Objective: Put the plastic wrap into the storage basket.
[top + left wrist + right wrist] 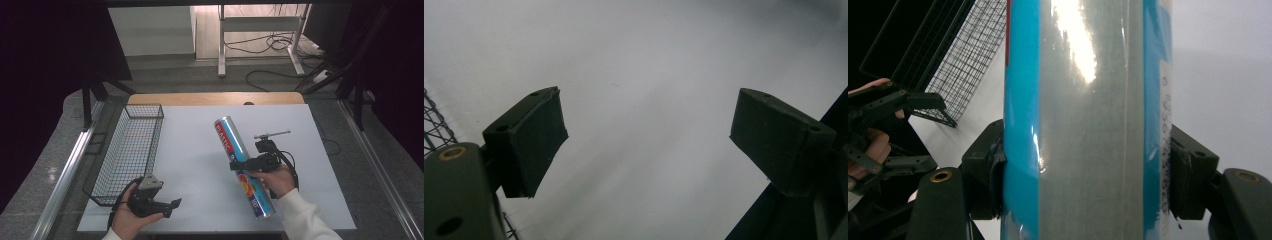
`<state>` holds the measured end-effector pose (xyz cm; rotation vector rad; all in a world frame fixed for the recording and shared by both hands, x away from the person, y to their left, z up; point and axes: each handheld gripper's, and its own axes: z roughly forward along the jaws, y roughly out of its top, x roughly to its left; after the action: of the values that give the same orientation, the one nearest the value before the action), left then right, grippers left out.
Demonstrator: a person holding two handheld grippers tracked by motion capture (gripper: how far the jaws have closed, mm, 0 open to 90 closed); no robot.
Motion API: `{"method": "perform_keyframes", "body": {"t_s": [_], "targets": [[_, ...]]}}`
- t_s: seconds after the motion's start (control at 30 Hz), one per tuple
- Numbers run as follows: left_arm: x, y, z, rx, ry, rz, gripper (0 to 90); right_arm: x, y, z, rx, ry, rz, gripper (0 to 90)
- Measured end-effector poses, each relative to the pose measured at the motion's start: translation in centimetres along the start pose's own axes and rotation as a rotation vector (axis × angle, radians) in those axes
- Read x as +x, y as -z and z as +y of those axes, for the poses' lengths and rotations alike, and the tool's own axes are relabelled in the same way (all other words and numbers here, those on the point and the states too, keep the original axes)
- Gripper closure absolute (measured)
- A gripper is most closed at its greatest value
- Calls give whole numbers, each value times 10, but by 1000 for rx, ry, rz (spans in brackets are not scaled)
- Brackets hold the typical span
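Right gripper view looks along the right gripper (1083, 170), whose two black jaws press from either side on a long silver and blue cylindrical roll with a glossy wrapper (1088, 120), the pads tight against its curved wall and the roll standing upright across the frame. From the high view that same right gripper (250, 164) clamps the roll (243, 165) near its middle, and the roll lies slantwise over the white table top (200, 150), one end toward the far side of the table and the other toward the person's sleeve; whether it rests on the table or is lifted off it cannot be told. To the left, near the table's front edge, the left gripper (172, 205) sits in the person's other hand with its jaws spread apart and nothing between them; its own view shows bare white surface between the two pads (536, 140). Just beyond that hand stands a black wire-mesh basket of long rectangular shape (131, 145), along the table's left edge, and only its mesh floor can be seen inside it. The roll lies well apart from the basket.
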<state>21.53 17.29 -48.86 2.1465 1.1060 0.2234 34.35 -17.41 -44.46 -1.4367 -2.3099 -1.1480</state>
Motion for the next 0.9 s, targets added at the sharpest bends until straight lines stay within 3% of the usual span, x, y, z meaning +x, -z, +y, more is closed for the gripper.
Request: {"method": "perform_keyframes", "body": {"t_s": [0.5,0.77,0.9], "targets": [[-10,-5,15,-16,16,-104,139,2,-6,0,-51,-23,-10,323],[4,-6,39,-132,209,-293,106,7,-8,-5,-54,-14,6,323],[9,-14,55,-187,262,-379,96,9,-8,-7,-53,-6,11,323]]}}
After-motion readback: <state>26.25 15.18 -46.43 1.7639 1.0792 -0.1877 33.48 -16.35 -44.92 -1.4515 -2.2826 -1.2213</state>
